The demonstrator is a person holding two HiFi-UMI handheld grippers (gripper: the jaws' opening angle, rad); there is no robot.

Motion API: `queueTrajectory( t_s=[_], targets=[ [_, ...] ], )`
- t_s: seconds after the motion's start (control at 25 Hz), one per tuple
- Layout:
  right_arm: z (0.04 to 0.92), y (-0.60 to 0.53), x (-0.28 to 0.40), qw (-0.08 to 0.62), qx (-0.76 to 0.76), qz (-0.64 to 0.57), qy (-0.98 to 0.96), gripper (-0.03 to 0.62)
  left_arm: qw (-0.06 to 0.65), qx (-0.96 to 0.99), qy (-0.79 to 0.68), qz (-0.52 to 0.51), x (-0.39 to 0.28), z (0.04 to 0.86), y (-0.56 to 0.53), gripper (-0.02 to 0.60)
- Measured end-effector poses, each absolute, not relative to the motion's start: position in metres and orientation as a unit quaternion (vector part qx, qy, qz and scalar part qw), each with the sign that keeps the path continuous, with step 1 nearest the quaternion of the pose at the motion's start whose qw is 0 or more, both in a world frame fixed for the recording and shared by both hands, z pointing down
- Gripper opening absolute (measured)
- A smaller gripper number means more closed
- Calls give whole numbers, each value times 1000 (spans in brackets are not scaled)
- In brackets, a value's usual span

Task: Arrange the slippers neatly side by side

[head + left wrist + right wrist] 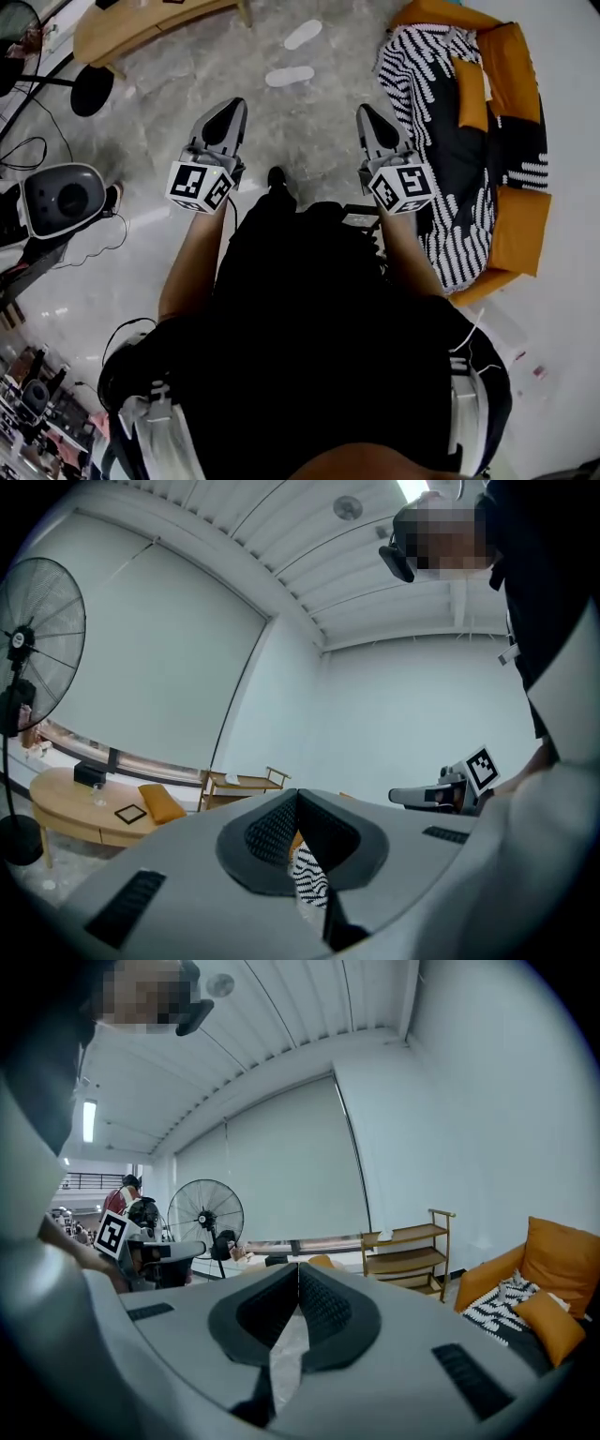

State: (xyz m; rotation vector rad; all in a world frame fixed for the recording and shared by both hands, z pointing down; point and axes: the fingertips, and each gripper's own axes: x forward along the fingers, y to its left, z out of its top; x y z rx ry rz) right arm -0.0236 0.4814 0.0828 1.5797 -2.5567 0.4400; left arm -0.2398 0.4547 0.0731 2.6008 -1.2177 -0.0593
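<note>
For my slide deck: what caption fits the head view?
Left gripper and right gripper, both shut and empty, held over the floor; two white slippers lie apart ahead.

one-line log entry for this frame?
stage: pre-grasp | left tool: shut, empty | right tool: shut, empty | near slipper, far slipper: floor ahead, apart, untouched

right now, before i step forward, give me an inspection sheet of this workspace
surface: grey marbled floor, glossy
job's things: white flat slipper and second white slipper, staggered ahead, not side by side
clutter: grey boxy device at left
grippers: left tongs shut, empty; right tongs shut, empty
cables: black cable looped on floor at left
surroundings: orange sofa with black-and-white patterned blanket, oval wooden table, black standing fan
</note>
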Motion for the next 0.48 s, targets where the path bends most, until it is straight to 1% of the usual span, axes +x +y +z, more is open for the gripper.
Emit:
queueTrajectory(
  t_s=[0.24,0.48],
  targets=[
    [85,458,-3,41,535,135,-833,31,135,904,-406,-20,-219,82,420,15],
    [91,404,18,32,551,144,-821,31,132,906,-401,-14,-208,81,359,15]
  ],
)
